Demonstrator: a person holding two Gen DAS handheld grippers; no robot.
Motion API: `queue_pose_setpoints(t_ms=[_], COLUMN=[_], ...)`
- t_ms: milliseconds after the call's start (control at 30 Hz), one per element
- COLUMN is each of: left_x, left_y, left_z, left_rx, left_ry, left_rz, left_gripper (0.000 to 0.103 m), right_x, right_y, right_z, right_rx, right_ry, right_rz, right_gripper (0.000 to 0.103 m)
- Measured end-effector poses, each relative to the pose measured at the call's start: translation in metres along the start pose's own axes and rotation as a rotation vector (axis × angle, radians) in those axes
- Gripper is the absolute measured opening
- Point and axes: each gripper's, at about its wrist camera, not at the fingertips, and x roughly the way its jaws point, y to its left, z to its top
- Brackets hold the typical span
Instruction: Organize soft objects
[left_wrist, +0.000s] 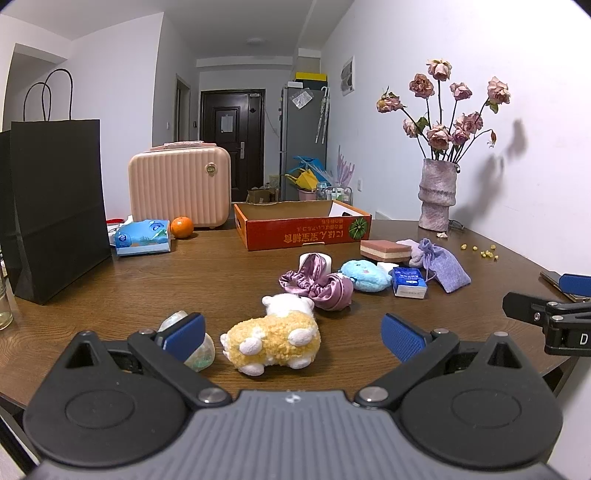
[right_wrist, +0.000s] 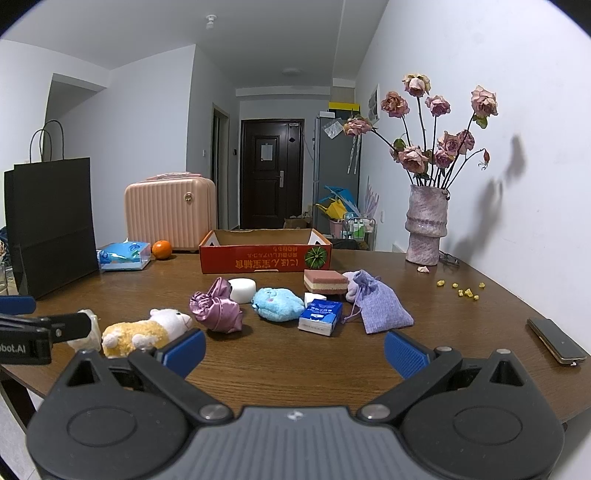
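A yellow and white plush sheep (left_wrist: 275, 338) lies on the wooden table (left_wrist: 147, 280) between the fingers of my open left gripper (left_wrist: 293, 338); it also shows in the right wrist view (right_wrist: 144, 332). Behind it lie a purple satin scrunchie (left_wrist: 319, 288), a blue plush (left_wrist: 365, 275), a blue tissue pack (left_wrist: 408, 282), a lilac drawstring pouch (left_wrist: 445, 264) and a layered sponge (left_wrist: 384, 251). An open orange cardboard box (left_wrist: 303, 225) stands behind them. My right gripper (right_wrist: 295, 349) is open and empty, in front of the tissue pack (right_wrist: 319, 317) and pouch (right_wrist: 380, 306).
A black paper bag (left_wrist: 55, 206), a pink suitcase (left_wrist: 179, 184), a blue tissue packet (left_wrist: 142, 236) and an orange (left_wrist: 181, 226) stand at the back left. A vase of dried roses (left_wrist: 437, 192) is at the back right. A phone (right_wrist: 556, 341) lies at the right edge.
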Motion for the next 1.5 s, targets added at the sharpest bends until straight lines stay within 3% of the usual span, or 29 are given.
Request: queue_pose_setpoints(t_ms=[1500], left_x=[-0.0029], left_y=[0.0], left_z=[0.0013], left_rx=[-0.004], left_ry=[-0.003], left_rz=[0.001], left_gripper=[0.103], right_x=[-0.0007], right_y=[0.0009], right_z=[0.0007], right_rx=[-0.006], right_ry=[-0.002], right_rz=[-0.005], right_gripper=[0.103])
